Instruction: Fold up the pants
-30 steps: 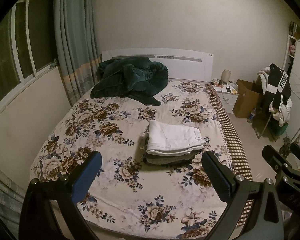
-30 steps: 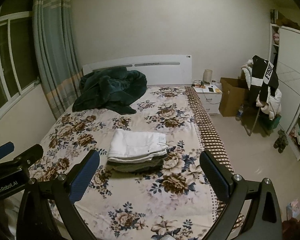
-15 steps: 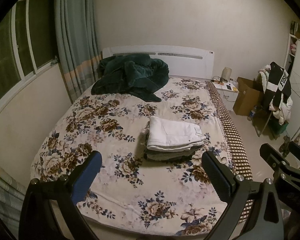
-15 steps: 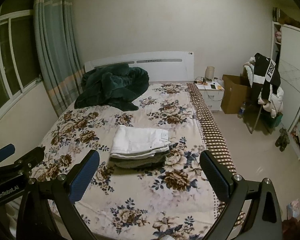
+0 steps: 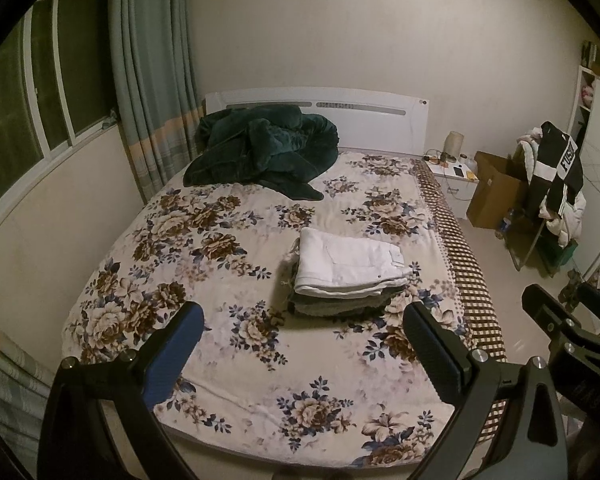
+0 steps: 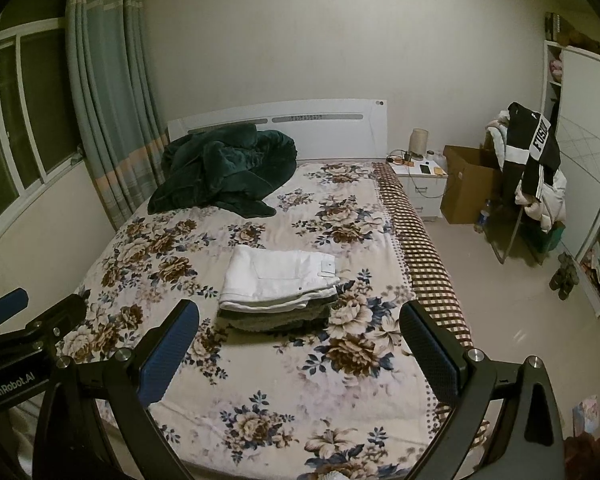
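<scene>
Now I hold my left gripper [image 5: 302, 344] and right gripper [image 6: 300, 340] wide apart and empty above the bed [image 5: 228, 264], where the folded white pants [image 5: 346, 264] top a small clothes stack.

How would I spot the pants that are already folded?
Start at the flowered bed. Near its middle, toward the checked edge, lies a small stack of folded clothes. The white pants lie on top, the only white piece, over darker ones.
</scene>
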`<state>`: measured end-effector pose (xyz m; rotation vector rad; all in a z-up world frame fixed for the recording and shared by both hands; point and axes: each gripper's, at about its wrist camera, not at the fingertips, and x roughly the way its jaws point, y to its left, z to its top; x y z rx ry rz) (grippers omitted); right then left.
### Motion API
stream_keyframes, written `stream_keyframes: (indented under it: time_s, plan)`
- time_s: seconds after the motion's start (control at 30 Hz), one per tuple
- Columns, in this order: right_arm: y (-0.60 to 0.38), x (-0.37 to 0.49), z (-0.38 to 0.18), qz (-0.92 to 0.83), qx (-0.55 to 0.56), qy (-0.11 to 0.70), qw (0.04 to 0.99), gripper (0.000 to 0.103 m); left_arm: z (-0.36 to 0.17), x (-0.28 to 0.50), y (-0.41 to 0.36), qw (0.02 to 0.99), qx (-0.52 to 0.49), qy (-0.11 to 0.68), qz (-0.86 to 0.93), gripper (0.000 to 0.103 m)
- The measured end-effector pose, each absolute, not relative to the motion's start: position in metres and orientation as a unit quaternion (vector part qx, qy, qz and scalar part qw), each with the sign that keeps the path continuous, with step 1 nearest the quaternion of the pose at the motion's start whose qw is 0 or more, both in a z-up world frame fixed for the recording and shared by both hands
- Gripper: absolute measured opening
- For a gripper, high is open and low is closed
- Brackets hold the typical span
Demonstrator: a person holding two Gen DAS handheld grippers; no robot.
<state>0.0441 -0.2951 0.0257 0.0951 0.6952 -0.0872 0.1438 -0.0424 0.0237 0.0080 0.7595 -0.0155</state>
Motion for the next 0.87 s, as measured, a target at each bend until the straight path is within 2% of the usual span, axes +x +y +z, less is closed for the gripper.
stream_keyframes:
  time_s: [0.87]
  plan:
    - [-0.296, 0.035, 0.015, -0.045, 0.049, 0.346, 0.936, 0.102, 0.017, 0.141, -0.041, 0.929, -0.001, 0.369, -0.001, 0.102]
